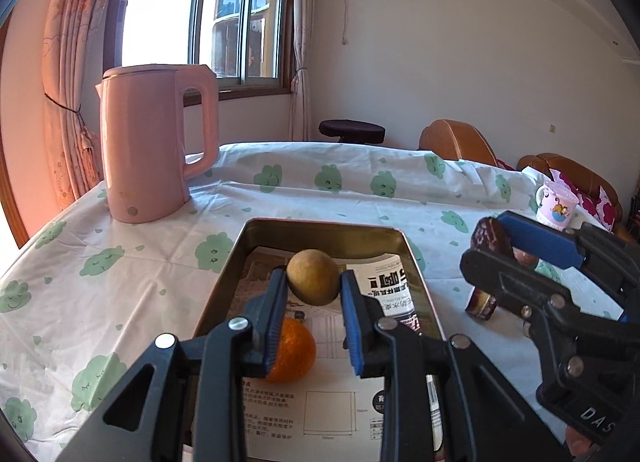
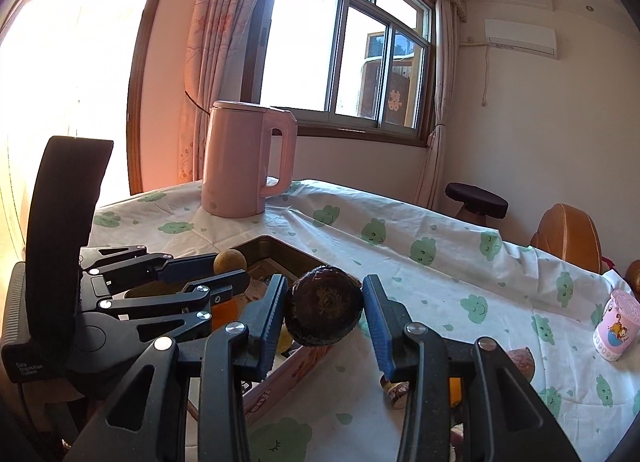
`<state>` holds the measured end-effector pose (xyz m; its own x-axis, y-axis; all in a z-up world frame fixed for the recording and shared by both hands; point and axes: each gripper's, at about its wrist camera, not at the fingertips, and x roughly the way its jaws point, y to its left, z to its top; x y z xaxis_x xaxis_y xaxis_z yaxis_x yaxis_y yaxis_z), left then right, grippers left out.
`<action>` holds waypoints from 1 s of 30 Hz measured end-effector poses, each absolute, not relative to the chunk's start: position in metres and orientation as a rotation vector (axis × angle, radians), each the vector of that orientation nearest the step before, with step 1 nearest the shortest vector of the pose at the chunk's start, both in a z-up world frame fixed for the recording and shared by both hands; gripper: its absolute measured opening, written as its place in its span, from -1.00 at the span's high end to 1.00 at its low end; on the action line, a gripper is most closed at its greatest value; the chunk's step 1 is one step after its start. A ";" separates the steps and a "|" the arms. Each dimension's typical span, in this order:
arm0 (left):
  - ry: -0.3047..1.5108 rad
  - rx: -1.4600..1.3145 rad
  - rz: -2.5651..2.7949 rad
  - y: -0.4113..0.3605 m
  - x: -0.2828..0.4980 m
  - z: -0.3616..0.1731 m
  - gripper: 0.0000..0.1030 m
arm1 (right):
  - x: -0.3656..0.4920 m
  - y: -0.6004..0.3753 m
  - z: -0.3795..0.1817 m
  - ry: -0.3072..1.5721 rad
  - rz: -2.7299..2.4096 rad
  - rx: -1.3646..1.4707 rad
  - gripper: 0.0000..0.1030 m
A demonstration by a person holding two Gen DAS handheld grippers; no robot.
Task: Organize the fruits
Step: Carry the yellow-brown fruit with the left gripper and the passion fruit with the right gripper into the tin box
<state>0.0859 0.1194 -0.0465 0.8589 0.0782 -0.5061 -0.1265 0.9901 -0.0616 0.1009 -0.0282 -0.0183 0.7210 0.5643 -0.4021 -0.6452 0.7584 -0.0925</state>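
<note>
A: Start with the biggest of the fruit. What is the right gripper [image 2: 324,312] carrying?

B: A dark, wrinkled, round fruit [image 2: 325,311], maybe a passion fruit, though I can't be sure. The jaws are clamped on its flanks, and it hangs in the air just past the metal tray [image 1: 224,274]. The skin looks leathery, so I'd judge it light and a bit yielding; squeeze across the widest part, not hard.

A: And the left gripper [image 1: 314,282]?

B: Clenched on a small tan fruit [image 1: 313,276], like a longan or a small kiwi, held over the tray. Its round, smooth sides could roll between the pads, so a grip on the middle is right. It probably weighs very little.

A: Anything already in the tray?

B: An orange [image 1: 290,350] lying on the printed paper lining, under the left gripper's near finger. Firm, dimpled peel, easy to hold.

A: The surface?

B: A table under a white cloth with green cloud prints [image 1: 120,262], creased and likely to slide. A pink kettle [image 1: 156,142] stands at the far left, a small cartoon cup [image 1: 556,204] well apart on the right.

A: The room?

B: Sunlit window, curtains, an air conditioner high on the wall
</note>
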 end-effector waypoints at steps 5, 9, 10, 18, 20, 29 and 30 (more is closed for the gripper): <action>0.549 -0.088 0.127 0.130 0.092 -0.046 0.45 | 0.105 -0.013 -0.031 0.404 0.695 -0.242 0.20; 0.575 -0.087 0.142 0.136 0.097 -0.049 0.45 | 0.108 -0.006 -0.038 0.442 0.708 -0.242 0.20; 0.583 -0.087 0.142 0.137 0.099 -0.050 0.45 | 0.109 -0.004 -0.040 0.450 0.711 -0.244 0.20; 0.631 -0.083 0.135 0.137 0.107 -0.056 0.45 | 0.113 0.004 -0.044 0.497 0.714 -0.266 0.20; 0.637 -0.084 0.136 0.137 0.108 -0.057 0.45 | 0.115 0.004 -0.046 0.510 0.710 -0.262 0.20; 0.674 -0.104 0.130 0.141 0.113 -0.060 0.45 | 0.126 0.008 -0.051 0.572 0.732 -0.263 0.19; 0.679 -0.106 0.131 0.142 0.114 -0.061 0.45 | 0.126 0.008 -0.052 0.577 0.732 -0.263 0.19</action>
